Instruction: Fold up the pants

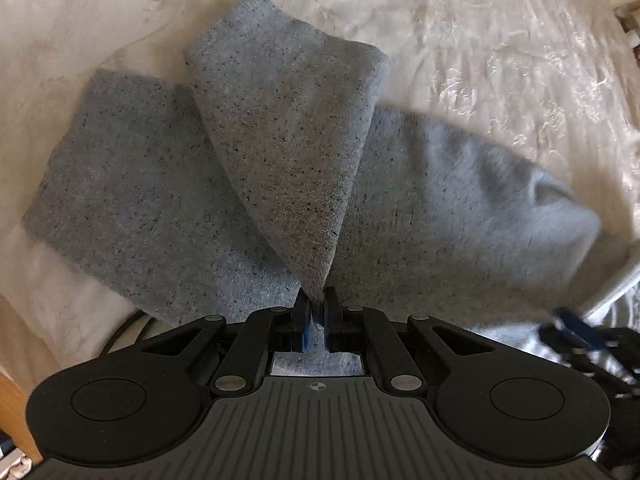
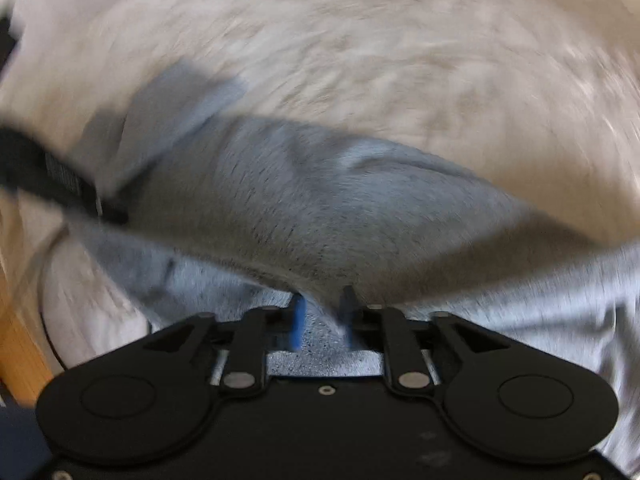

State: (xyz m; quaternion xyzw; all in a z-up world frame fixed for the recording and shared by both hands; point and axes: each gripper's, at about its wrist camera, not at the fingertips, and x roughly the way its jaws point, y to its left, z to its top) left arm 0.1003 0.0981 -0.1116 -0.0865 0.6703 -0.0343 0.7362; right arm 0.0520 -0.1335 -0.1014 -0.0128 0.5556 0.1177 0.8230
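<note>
Left gripper point(image 1: 316, 300): its two black jaws are pressed together on a corner of the pants point(image 1: 280, 148); a small tip of grey cloth comes out between the blue pads.
Held part: from the pinched corner, a pointed flap of the grey speckled cloth widens away from the gripper and lies over the rest of the garment.
Right gripper point(image 2: 324, 308): its jaws stand apart with a clear gap. Grey cloth lies in this gap, but the pads do not seem to press on it. This view is much blurred.
Right gripper in the left view: only a dark, blurred shape with some blue, at the lower right edge.
Left gripper in the right view: a black blurred bar at the left edge, over the cloth.
Pants: grey knit with small dark specks, spread on the bedspread point(image 1: 480, 40). One flat rectangular part reaches to the left, a rounder and blurred part reaches to the right.
Bedspread: cream colour, shiny, with a woven flower pattern; it is around the pants on all far sides.
Wood surface point(image 1: 12, 400): a brown strip at the lower left edge, beside the bedspread.
</note>
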